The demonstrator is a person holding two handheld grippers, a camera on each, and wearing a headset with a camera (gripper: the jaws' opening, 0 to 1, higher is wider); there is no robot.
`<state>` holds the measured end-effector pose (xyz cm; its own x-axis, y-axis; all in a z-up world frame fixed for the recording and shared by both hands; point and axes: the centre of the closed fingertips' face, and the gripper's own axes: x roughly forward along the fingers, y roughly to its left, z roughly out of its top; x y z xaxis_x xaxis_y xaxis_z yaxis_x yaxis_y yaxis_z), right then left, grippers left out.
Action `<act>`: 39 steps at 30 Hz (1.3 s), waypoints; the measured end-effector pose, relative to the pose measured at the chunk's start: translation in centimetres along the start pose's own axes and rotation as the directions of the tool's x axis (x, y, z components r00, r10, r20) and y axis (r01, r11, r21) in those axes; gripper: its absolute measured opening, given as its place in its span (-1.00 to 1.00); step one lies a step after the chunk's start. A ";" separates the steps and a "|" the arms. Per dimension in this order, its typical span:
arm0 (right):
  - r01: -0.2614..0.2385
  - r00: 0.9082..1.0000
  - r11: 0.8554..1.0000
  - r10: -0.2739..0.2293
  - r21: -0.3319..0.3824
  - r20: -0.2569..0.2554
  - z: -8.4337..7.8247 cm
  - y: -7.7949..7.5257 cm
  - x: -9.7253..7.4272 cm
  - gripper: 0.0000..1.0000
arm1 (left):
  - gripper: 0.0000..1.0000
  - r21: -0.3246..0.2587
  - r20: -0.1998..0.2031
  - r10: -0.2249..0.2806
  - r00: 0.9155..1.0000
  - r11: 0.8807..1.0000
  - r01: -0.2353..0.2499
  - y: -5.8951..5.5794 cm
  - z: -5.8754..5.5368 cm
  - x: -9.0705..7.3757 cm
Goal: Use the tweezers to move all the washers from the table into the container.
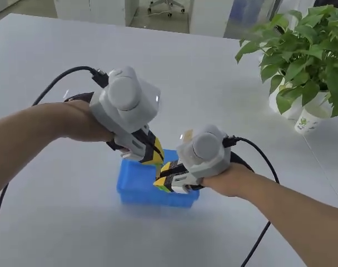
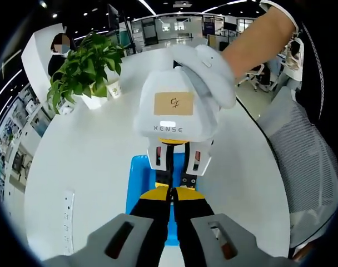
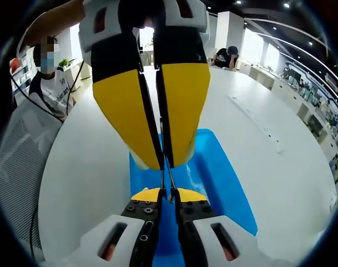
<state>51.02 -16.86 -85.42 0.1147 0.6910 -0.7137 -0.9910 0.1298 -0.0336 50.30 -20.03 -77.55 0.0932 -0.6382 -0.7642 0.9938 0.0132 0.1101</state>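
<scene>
**A:** Over the blue container (image 1: 137, 192), mid-table (image 1: 213, 72), both grippers are tip to tip.

**B:** Jaws?

**A:** Left gripper (image 1: 151, 157) is pressed together. Right gripper (image 1: 164, 182) too, just a slit left. A thin metal sliver (image 3: 167, 186) sits in that slit. Can't tell which claw pinches it.

**B:** Contents?

**A:** Container floor is mostly hidden under the grippers, so I can't tell.

**B:** Anything else?

**A:** Potted plant (image 1: 302, 50) at the table's far right, well apart from the container.
</scene>
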 end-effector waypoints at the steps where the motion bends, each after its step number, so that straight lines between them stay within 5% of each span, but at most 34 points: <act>1: 0.000 1.000 1.000 0.000 0.003 -0.002 -0.1 0.0 0.0 -0.78 | -0.90 -0.001 0.000 -0.001 1.000 1.000 0.001 0.0 0.0 0.1; 39: -0.006 1.000 1.000 0.006 0.003 -0.023 -0.8 -0.4 0.4 -0.75 | -0.89 -0.018 0.009 0.001 1.000 1.000 -0.001 0.5 0.0 0.8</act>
<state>51.43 -17.23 -86.28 0.1073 0.6752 -0.7298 -0.9914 0.1280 -0.0273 50.85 -20.53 -78.16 0.0936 -0.6451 -0.7583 0.9947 0.0272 0.0996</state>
